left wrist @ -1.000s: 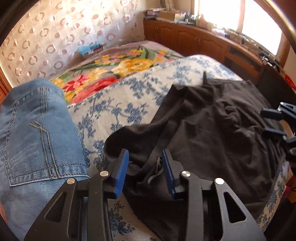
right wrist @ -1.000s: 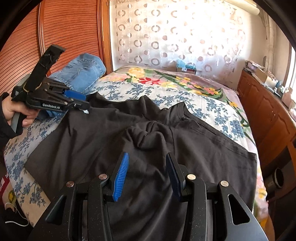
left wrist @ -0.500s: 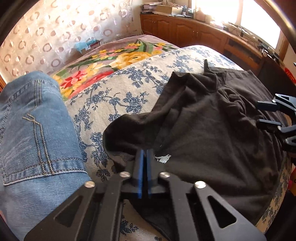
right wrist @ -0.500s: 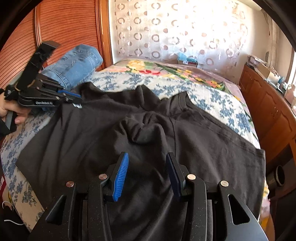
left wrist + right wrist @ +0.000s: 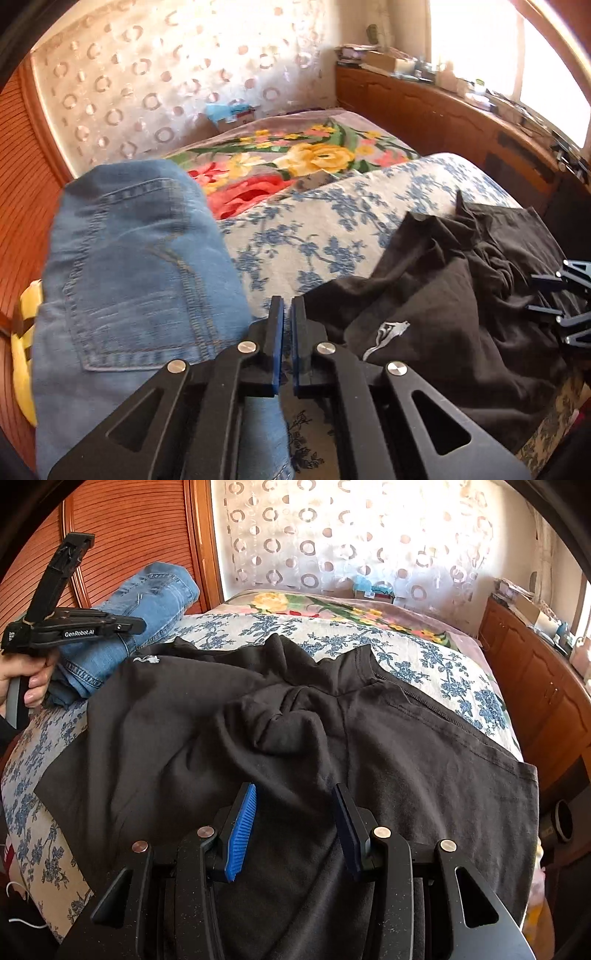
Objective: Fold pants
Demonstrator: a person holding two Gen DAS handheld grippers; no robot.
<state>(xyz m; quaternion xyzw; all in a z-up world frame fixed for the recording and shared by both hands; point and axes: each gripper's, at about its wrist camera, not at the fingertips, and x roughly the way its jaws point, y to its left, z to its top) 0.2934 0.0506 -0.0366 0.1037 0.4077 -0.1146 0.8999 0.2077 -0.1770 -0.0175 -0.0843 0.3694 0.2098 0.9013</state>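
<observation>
A dark brown garment lies crumpled on the bed; it also shows in the left wrist view, with a small white logo. My left gripper has its jaws nearly together with nothing between them, raised beside the garment's left edge; it also shows in the right wrist view. My right gripper is open and hovers low over the garment's near middle. Folded blue jeans lie at the left.
The bed has a blue-flowered cover and a bright floral blanket behind. A wooden cabinet runs along the right. A wooden panel stands at the left. A curtain hangs at the back.
My left gripper shut on the garment's edge, pulled it left, then let it go and lifted away towards the jeans. My right gripper stayed open over the garment.
</observation>
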